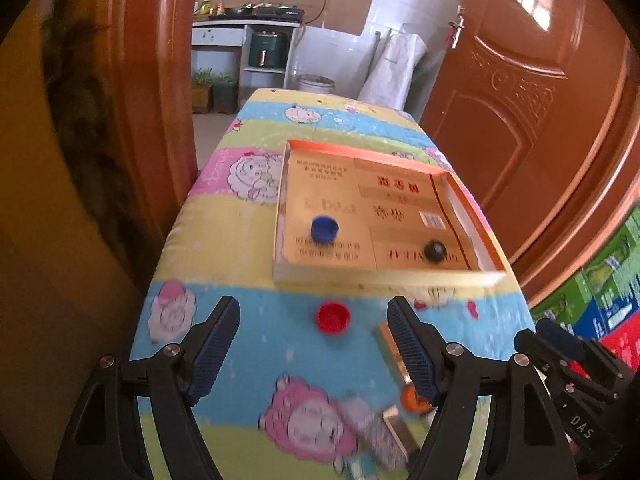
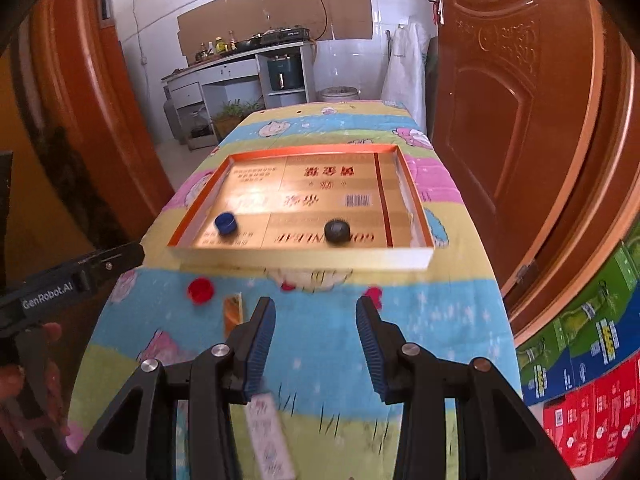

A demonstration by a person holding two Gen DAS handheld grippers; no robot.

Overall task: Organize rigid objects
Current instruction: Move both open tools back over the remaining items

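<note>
A shallow gold box lid with orange rim [image 1: 476, 220] [image 2: 416, 208] lies on the cartoon-print table. Inside it sit a blue bottle cap [image 1: 324, 229] [image 2: 226, 222] and a black cap [image 1: 435, 251] [image 2: 337, 231]. A red bottle cap [image 1: 333, 317] [image 2: 201, 289] lies on the cloth in front of the box, just ahead of my left gripper [image 1: 314, 324], which is open and empty. My right gripper [image 2: 316, 324] is open and empty over the cloth, right of the red cap. An orange cap [image 1: 412, 398] and small flat packs [image 1: 384, 428] [image 2: 270, 436] lie near the table's front.
An open wooden door [image 2: 520, 120] stands close on the right. Stacked green, blue and red cartons [image 2: 588, 368] are on the floor at right. A yellow wall and door frame [image 1: 132, 120] are at left. A kitchen counter lies beyond.
</note>
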